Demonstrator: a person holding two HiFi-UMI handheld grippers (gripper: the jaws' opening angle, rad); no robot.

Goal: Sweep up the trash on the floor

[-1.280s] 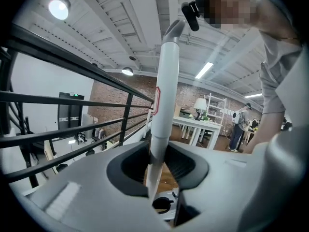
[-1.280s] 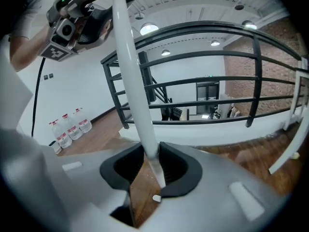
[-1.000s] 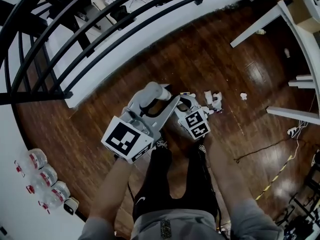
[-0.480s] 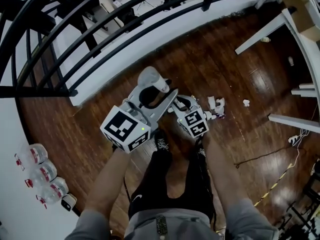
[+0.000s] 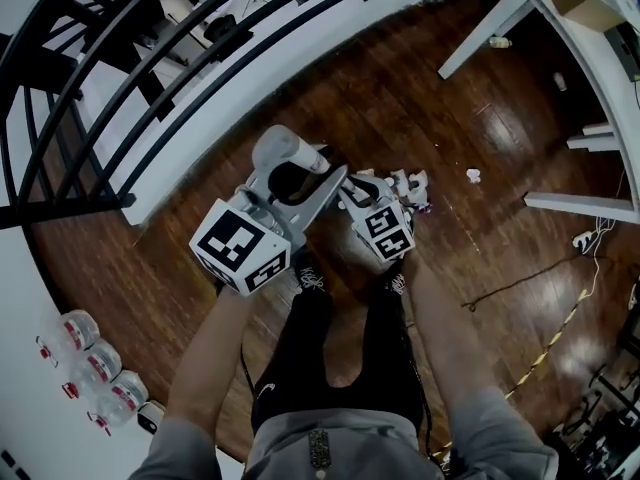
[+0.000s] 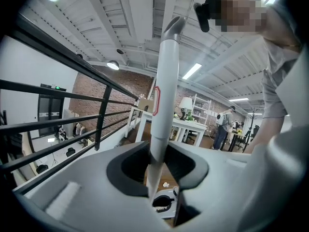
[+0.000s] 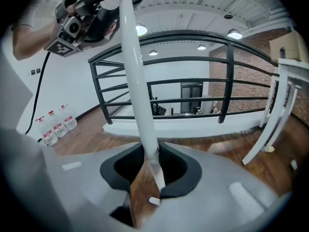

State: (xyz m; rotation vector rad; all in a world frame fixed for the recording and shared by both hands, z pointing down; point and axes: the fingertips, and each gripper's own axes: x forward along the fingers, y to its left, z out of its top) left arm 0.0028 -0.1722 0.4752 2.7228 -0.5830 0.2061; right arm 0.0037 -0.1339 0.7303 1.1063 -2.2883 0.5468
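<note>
Both grippers hold one white broom handle (image 5: 283,152). In the head view my left gripper (image 5: 295,180) is shut on its upper part and my right gripper (image 5: 355,192) is shut lower down. The handle (image 6: 161,91) runs up between the jaws in the left gripper view, and the handle (image 7: 137,95) does the same in the right gripper view. White crumpled paper scraps (image 5: 410,183) lie on the dark wood floor just beyond the right gripper. One more scrap (image 5: 473,175) lies further right. The broom's head is hidden under the grippers.
A black railing (image 5: 150,78) curves along the floor's far left edge. White table legs (image 5: 490,28) and another leg (image 5: 580,206) stand at the right. A cable (image 5: 520,278) trails on the floor. Water bottles (image 5: 90,368) sit lower left. My shoes (image 5: 310,278) are below the grippers.
Both grippers, still on the handle, drew back a little from the paper scraps, then moved toward them again. The scraps have not visibly scattered.
</note>
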